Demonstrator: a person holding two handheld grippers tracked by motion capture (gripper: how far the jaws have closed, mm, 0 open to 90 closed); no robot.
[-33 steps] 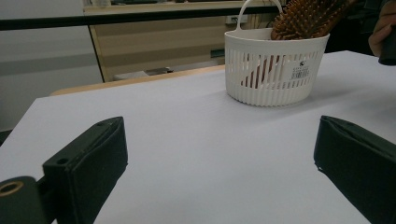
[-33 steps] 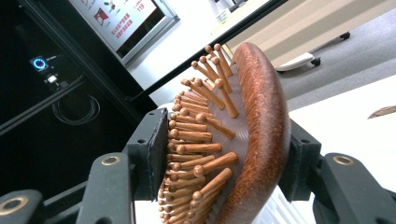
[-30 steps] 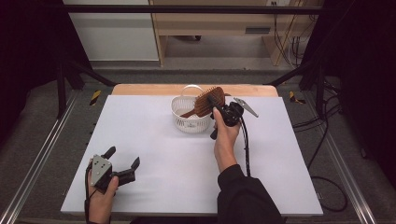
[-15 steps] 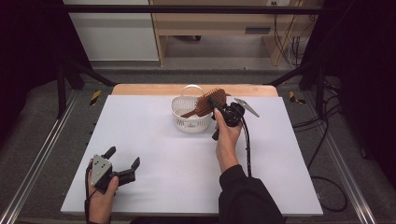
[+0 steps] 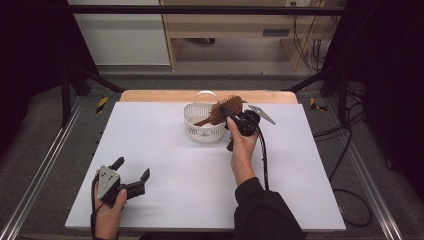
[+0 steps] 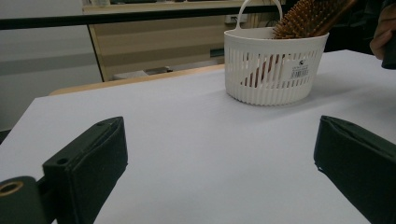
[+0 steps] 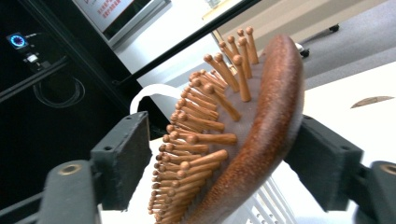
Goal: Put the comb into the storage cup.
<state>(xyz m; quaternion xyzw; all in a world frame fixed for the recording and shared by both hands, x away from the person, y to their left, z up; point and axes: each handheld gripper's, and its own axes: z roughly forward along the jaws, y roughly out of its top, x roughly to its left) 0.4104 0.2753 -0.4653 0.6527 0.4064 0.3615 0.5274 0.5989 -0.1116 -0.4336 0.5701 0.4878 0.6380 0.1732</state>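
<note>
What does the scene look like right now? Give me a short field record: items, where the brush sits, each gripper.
items: wooden hairbrush; white basket; table
brush: handle down in the basket, bristled head leaning over the rim
right gripper: at the brush head; its jaws have just been opening and the head is between them, with a gap on the bristle side in the right gripper view
left gripper: open, nothing between the jaws, low at the near left of the table
basket: upright at the far middle of the table

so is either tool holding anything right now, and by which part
The right tool has just been opening; the wooden hairbrush head sits between its jaws, one clear of the bristles, over the white basket. The left tool is open, holding nothing.
</note>
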